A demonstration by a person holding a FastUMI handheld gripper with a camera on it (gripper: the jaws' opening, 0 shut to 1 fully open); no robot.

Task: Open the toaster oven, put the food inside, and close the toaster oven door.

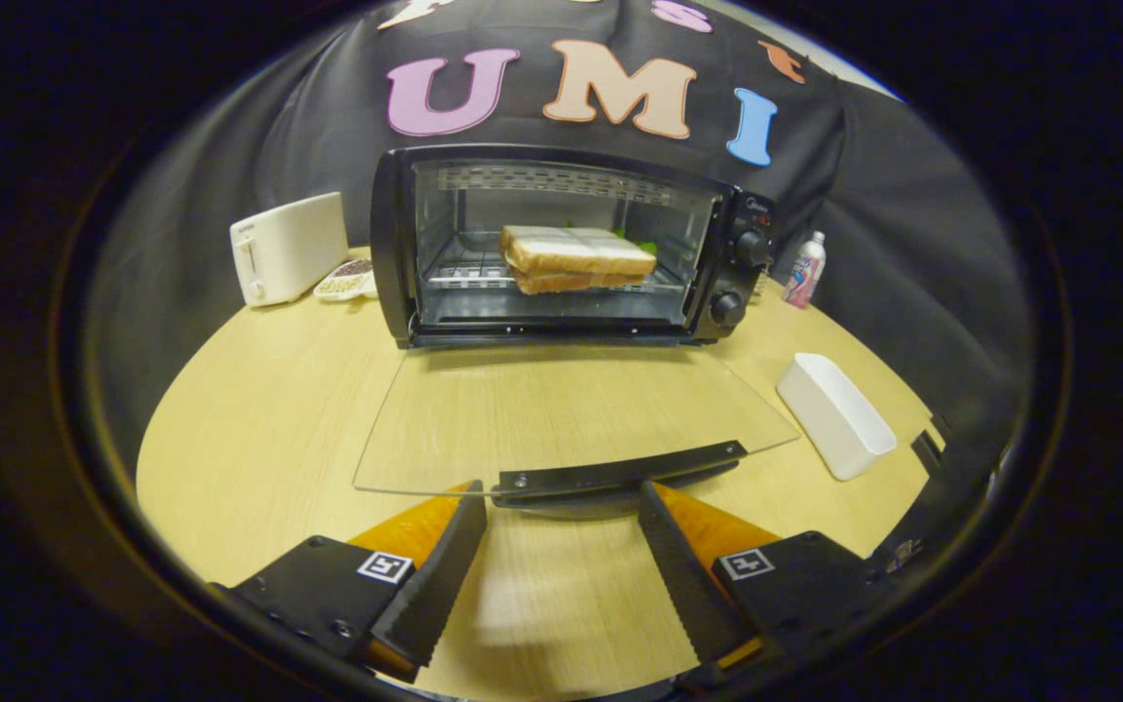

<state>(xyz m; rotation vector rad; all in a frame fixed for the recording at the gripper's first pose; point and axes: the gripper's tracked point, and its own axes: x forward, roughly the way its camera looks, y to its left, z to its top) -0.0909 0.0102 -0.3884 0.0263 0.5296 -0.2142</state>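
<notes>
With the sandwich [576, 259] already on the rack inside the toaster oven [571, 244], your gripper [561, 517] is spread apart and empty, and the door handle [620, 475] lies crosswise just ahead of its 2 fingertips, so closing means lifting from beneath.

- The black toaster oven [571, 244] stands upright at the far side of the counter, its front facing the camera.
- Its glass door [561, 414] is folded fully down, lying flat, with the dark handle [620, 478] at its near edge.
- A sandwich [573, 258] of pale sliced bread rests on the wire rack [469, 278] inside.
</notes>
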